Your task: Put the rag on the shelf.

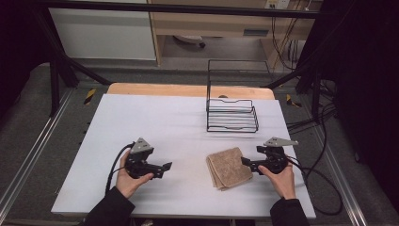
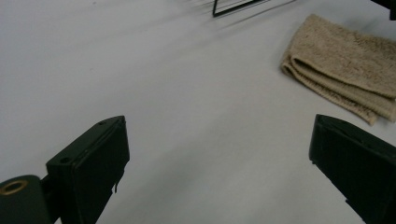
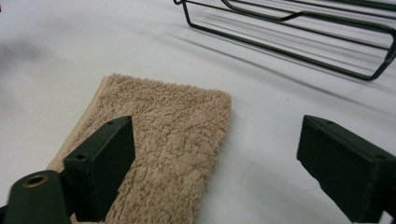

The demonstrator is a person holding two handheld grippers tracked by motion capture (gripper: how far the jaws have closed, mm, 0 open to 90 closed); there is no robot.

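From the high view we see a folded towel (image 1: pixel 228 167) lying flat on the white counter (image 1: pixel 155 122), in front of a black wire rack (image 1: pixel 232 115). Our right hand-held gripper (image 1: pixel 244 161) sits at the towel's right edge; our left hand-held gripper (image 1: pixel 167 166) is well apart from it, over bare counter.

In the left gripper view our left hand-held gripper (image 2: pixel 219 140) has its jaws wide apart with nothing between them, and the towel (image 2: pixel 343 65) lies farther off.

In the right gripper view our right hand-held gripper (image 3: pixel 217 149) also stands spread, one jaw over the towel (image 3: pixel 168 140), the other over the counter, pressing nothing. The rack (image 3: pixel 299 35) lies beyond.
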